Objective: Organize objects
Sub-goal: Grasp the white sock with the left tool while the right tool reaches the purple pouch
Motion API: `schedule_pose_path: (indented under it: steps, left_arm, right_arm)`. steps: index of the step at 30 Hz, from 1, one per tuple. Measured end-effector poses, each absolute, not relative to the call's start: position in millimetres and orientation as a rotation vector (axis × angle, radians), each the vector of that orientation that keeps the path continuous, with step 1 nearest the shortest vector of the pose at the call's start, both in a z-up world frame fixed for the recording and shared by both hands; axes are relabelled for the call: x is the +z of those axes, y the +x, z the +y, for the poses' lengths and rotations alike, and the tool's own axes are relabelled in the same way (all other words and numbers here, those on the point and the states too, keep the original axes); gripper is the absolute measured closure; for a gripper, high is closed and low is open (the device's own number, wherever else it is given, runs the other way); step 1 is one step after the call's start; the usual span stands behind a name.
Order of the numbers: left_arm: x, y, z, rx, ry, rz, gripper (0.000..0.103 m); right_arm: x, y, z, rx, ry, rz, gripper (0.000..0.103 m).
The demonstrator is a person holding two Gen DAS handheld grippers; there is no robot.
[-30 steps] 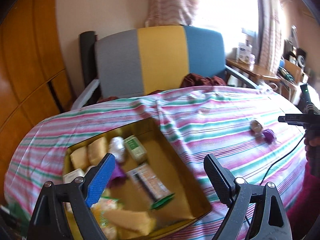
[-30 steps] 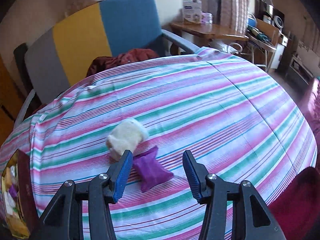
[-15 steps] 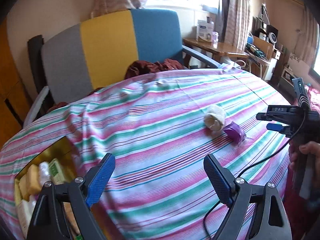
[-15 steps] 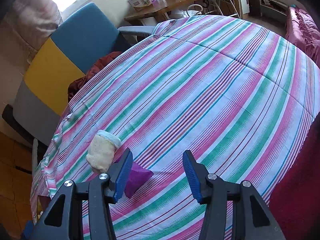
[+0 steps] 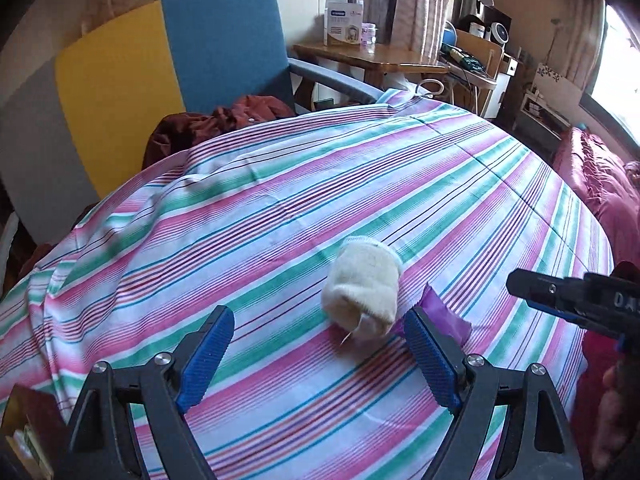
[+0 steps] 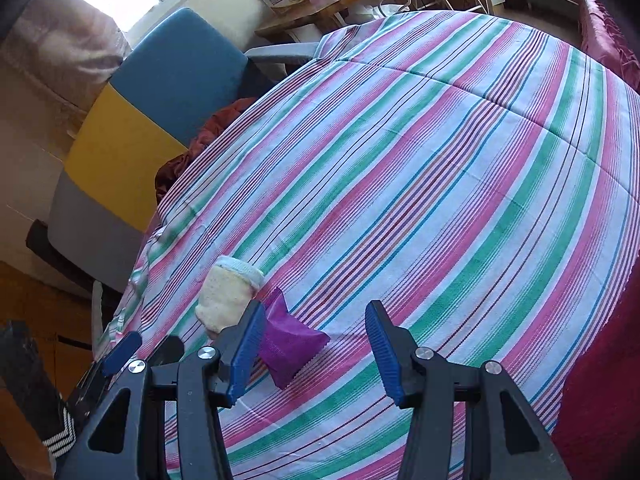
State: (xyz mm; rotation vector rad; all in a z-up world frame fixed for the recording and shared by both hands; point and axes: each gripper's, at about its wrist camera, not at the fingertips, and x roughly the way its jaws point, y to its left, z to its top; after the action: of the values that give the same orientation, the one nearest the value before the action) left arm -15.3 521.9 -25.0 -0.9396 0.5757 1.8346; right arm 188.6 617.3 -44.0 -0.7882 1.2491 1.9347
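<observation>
A cream rolled sock (image 5: pixel 362 288) and a purple pouch (image 5: pixel 444 316) lie side by side on the striped cloth (image 5: pixel 280 220). My left gripper (image 5: pixel 316 332) hovers just short of the sock. Its jaws are closing, wide apart, with nothing between the pads. The pouch is partly hidden behind its right finger. In the right wrist view the purple pouch (image 6: pixel 292 344) lies by the left finger of my right gripper (image 6: pixel 314 316), which is open and not pressing on it. The sock (image 6: pixel 228 292) sits just beyond that finger. The right gripper (image 5: pixel 560 300) reaches in from the right.
A corner of the brown box (image 5: pixel 24 420) shows at the lower left. Behind the table stands a grey, yellow and blue chair (image 5: pixel 160 60) with a dark red cloth (image 5: pixel 224 120) on it. A wooden side table (image 5: pixel 372 56) and a red bedcover (image 5: pixel 600 184) are at the right.
The left gripper swung from over the box to the right, down to the sock and pouch. The right gripper rolled and stayed by the pouch.
</observation>
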Motion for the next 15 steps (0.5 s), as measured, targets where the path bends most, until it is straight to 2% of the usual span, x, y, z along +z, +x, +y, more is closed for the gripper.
schedule_pose_path:
  steps: [8, 9, 12, 15]
  left_arm:
    - [-64.4, -21.7, 581.7, 1.77, -0.963, 0.674, 0.015]
    - [-70.0, -23.8, 584.8, 1.769, -0.972, 0.683, 0.019]
    - [-78.5, -32.9, 580.5, 1.667, -1.067, 0.569, 0.047]
    - [-74.3, -32.6, 560.5, 1.71, -1.069, 0.56, 0.049]
  right_arm:
    - [-45.6, 187.3, 619.6, 1.925, -0.793, 1.268, 0.05]
    - [-46.3, 186.3, 619.5, 1.923, -0.798, 1.269, 0.05]
    - [-47.8, 185.0, 618.3, 1.915, -0.814, 1.268, 0.05]
    - [-48.2, 178.5, 614.8, 1.927, -0.848, 1.244, 0.05]
